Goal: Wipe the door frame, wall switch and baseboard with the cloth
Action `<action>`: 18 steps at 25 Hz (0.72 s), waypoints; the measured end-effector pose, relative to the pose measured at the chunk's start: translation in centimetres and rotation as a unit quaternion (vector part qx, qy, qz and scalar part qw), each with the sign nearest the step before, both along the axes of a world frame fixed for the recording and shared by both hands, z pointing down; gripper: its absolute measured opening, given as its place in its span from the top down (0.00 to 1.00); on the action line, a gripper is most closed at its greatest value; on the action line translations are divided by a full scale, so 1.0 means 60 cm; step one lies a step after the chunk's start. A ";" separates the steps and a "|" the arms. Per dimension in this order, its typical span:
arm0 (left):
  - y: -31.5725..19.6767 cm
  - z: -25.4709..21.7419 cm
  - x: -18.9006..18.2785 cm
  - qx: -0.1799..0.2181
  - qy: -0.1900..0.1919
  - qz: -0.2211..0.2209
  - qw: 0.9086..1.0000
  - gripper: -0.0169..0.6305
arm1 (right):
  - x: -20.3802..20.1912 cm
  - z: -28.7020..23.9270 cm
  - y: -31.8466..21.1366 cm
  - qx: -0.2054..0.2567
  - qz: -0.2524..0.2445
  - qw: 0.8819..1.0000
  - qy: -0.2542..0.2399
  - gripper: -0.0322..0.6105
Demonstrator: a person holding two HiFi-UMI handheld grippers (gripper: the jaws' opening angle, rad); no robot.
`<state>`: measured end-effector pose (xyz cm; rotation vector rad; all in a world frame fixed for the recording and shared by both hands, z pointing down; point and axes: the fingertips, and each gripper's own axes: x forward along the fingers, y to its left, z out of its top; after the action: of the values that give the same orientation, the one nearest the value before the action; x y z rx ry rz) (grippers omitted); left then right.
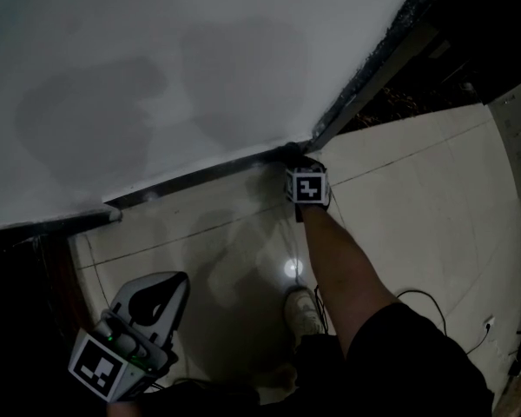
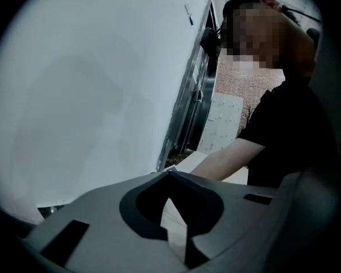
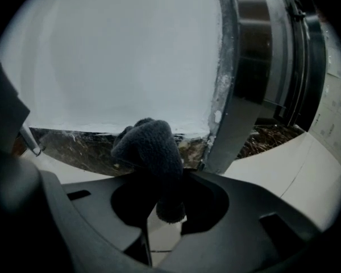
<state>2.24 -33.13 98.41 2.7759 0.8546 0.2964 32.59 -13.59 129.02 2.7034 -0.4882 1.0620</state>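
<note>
My right gripper (image 1: 302,160) reaches down to the corner where the dark baseboard (image 1: 200,179) meets the metal door frame (image 1: 373,68). It is shut on a dark grey knitted cloth (image 3: 150,149), which bulges out past the jaws of the right gripper (image 3: 169,178). The cloth sits right in front of the marbled baseboard (image 3: 74,145), just left of the door frame (image 3: 238,95); whether it touches I cannot tell. My left gripper (image 1: 175,283) hangs low at the bottom left, away from the wall. Its jaws (image 2: 169,174) meet at the tips with nothing held.
A white wall (image 1: 156,76) rises above the baseboard. Pale floor tiles (image 1: 417,198) spread to the right. The person's shoe (image 1: 304,311) stands near the arm, and a thin cable (image 1: 427,298) lies on the tiles. A small fitting (image 2: 188,14) sticks out high on the wall.
</note>
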 end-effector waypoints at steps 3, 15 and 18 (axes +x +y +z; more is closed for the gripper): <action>0.001 0.002 -0.002 -0.001 -0.001 0.003 1.000 0.98 | -0.037 0.030 0.000 -0.053 -0.065 0.996 0.002 0.81; -0.012 -0.046 -0.055 -0.005 0.036 0.007 0.999 0.98 | -0.315 -0.015 -0.409 -0.042 -0.484 0.870 0.086 0.81; -0.040 -0.051 -0.075 0.006 0.036 -0.015 0.999 0.98 | -0.405 -0.016 -0.538 -0.015 -0.549 0.831 0.088 0.81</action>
<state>-2.25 -35.51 95.35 2.8238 0.8279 0.1988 8.31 -45.90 128.07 1.8489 -1.6512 0.4407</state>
